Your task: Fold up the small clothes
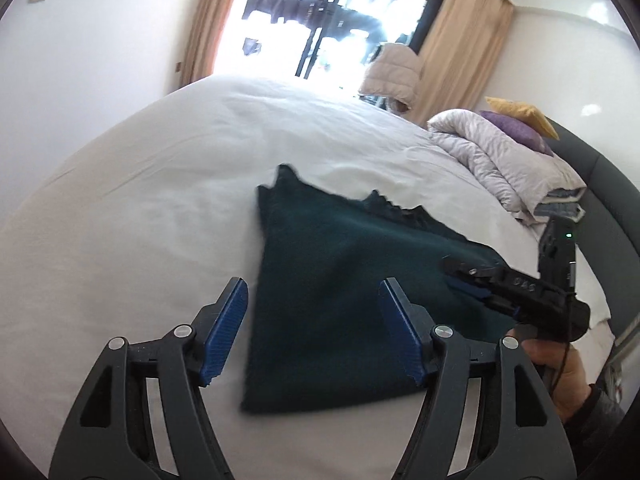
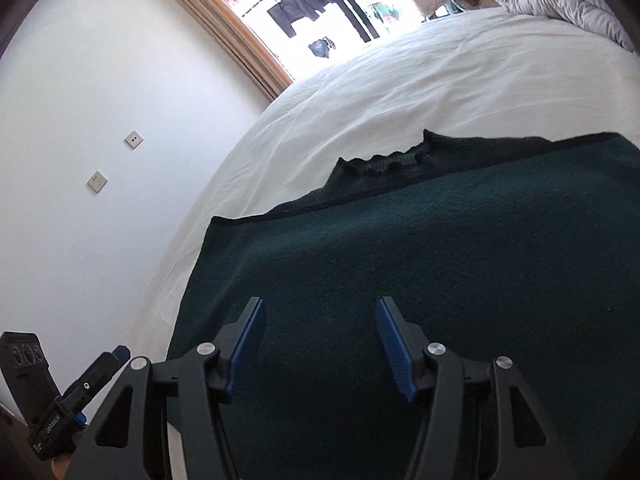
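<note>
garment: dark green knit sweater (image 2: pixel 400 248) flat on the white bed sheet (image 1: pixel 160 208), already folded once | handling: soft, thick, limp (my guess) — pinch an edge or corner | left gripper (image 1: pixel 314 330) and right gripper (image 2: pixel 320 344) — both spread wide above the sweater, nothing held

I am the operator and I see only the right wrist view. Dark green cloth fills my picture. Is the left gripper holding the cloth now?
Observer: No. The left gripper is open, with nothing between its pads.
Operator: Where is it over the dark green garment?
Observer: Over the garment's left edge, one pad above the white sheet.
Operator: And behind my gripper?
Observer: A hand holds the right gripper, also open.
</note>
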{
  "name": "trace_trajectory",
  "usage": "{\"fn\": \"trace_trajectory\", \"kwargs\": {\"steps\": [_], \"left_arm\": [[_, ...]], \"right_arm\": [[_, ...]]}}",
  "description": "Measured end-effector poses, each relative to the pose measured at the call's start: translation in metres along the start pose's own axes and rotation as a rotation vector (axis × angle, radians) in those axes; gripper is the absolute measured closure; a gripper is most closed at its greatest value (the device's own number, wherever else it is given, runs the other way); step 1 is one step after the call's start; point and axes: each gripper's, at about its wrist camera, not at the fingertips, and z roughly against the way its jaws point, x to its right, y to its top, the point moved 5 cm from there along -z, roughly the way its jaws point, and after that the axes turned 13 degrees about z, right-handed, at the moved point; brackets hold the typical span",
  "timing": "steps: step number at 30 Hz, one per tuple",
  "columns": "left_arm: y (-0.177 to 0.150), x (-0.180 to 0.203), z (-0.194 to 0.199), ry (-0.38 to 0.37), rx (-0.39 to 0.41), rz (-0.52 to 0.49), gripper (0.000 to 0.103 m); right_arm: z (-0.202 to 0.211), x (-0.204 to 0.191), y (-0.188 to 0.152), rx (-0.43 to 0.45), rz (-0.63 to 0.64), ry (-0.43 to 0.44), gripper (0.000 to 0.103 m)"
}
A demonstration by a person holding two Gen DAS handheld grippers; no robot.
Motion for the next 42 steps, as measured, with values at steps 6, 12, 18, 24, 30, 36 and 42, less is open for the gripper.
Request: {"fn": "trace_trajectory", "kwargs": {"steps": [6,12,18,24,30,36,42], "left_arm": [[0.017,0.058,-0.111,0.087,-0.179,-0.214,0.037],[0.019,0.010,-0.156,0.177,-0.201,-0.140,0.038],[0.017,0.006,-0.152,0.202,-0.158,-0.159,0.038],[0.011,-0.009,-0.135,0.238,-0.108,-0.129,0.039],[0.011,-0.041,-0.096,0.265,-0.075,0.037,0.038],[-0.029,-0.067,-0.012,0.130,-0.052,0.309,0.028],[-0.082,-0.060,0.022,-0.042,-0.124,0.492,0.025]], "right_arm": [[-0.002,0.024,0.009,-0.003,-0.045,0.019,0.043],[-0.004,0.058,0.025,0.003,-0.083,0.017,0.051],[0.011,0.115,0.033,0.031,-0.202,-0.050,0.087],[0.061,0.178,0.026,0.148,-0.374,-0.170,0.085],[0.108,0.146,0.014,0.226,-0.285,-0.223,0.047],[0.081,0.072,-0.003,0.146,-0.121,-0.047,0.044],[0.060,0.046,-0.013,0.103,-0.124,0.020,0.044]]}}
